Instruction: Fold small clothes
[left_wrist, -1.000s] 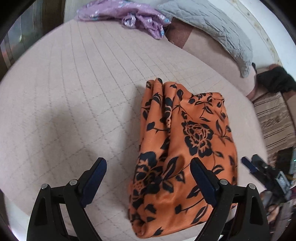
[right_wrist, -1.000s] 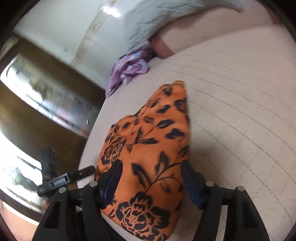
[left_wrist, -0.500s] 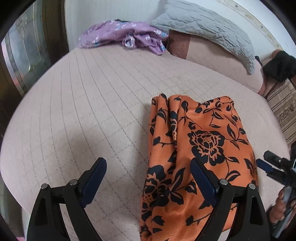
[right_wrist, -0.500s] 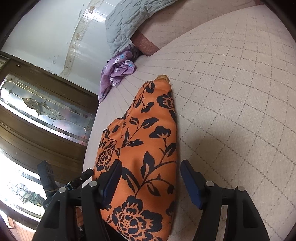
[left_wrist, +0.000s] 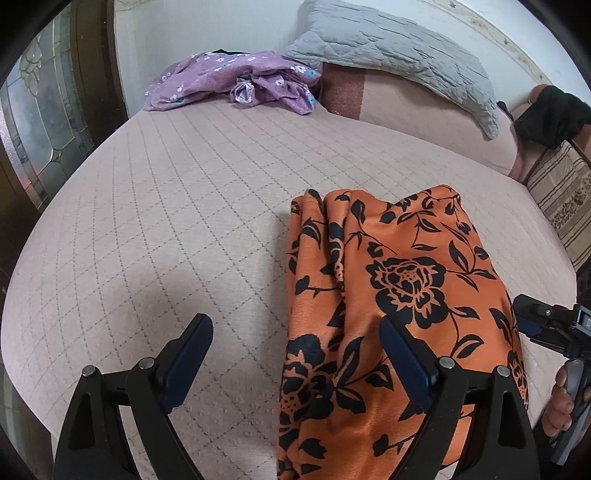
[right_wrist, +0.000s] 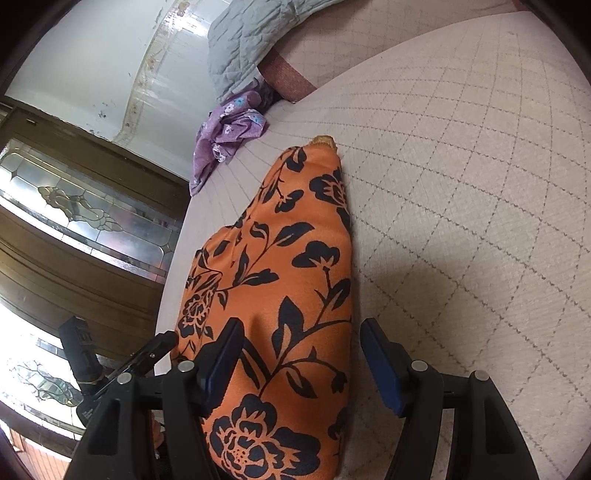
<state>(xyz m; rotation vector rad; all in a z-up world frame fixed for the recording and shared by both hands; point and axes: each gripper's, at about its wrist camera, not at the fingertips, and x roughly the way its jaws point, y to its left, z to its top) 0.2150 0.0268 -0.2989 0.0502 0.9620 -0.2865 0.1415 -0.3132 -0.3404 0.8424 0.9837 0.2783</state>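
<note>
An orange garment with a black flower print (left_wrist: 399, 295) lies folded into a long strip near the front edge of the bed. My left gripper (left_wrist: 293, 328) hovers open over its near left edge; one finger is above the cloth, the other above bare mattress. In the right wrist view the same garment (right_wrist: 295, 258) runs away from me. My right gripper (right_wrist: 301, 332) stands open astride its near end, with the pads not pressing on it. The right gripper (left_wrist: 535, 317) and the hand holding it show at the left view's right edge. The left gripper (right_wrist: 155, 347) shows at the lower left of the right view.
A pink quilted mattress (left_wrist: 166, 221) carries everything. A crumpled purple flowered garment (left_wrist: 229, 81) lies at the far corner beside a grey quilted pillow (left_wrist: 399, 48). A wooden door with leaded glass (right_wrist: 74, 206) stands on the left. A striped cushion (left_wrist: 561, 192) is at right.
The left wrist view has tipped upward and rolled, so the garment sits lower in frame and the pillow shows fully. The right view has steadied. The garment has not moved and both grippers stay open.
</note>
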